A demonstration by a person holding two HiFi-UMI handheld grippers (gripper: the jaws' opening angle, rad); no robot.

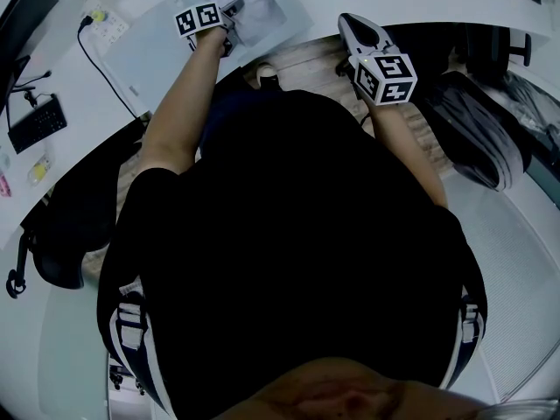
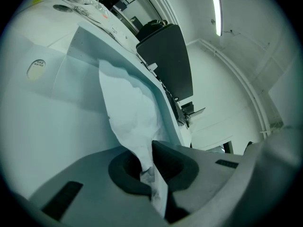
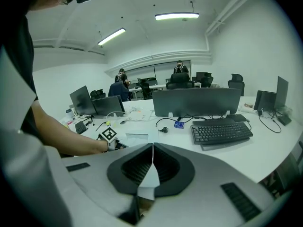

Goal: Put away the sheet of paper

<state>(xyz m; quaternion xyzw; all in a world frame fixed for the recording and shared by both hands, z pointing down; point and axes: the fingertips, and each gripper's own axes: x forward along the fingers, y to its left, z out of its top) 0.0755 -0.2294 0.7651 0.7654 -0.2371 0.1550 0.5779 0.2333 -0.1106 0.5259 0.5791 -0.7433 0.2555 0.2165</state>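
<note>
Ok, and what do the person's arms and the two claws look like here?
Both the left claw and right claw have light grey shells with dark ribbed pads, each carrying a white cube bearing black square markers. The person wears a dark short-sleeved top.

White desk (image 1: 52,64) bears a black keyboard (image 1: 35,122); a power strip (image 1: 103,23); a flat white tray (image 1: 166,59).
</note>
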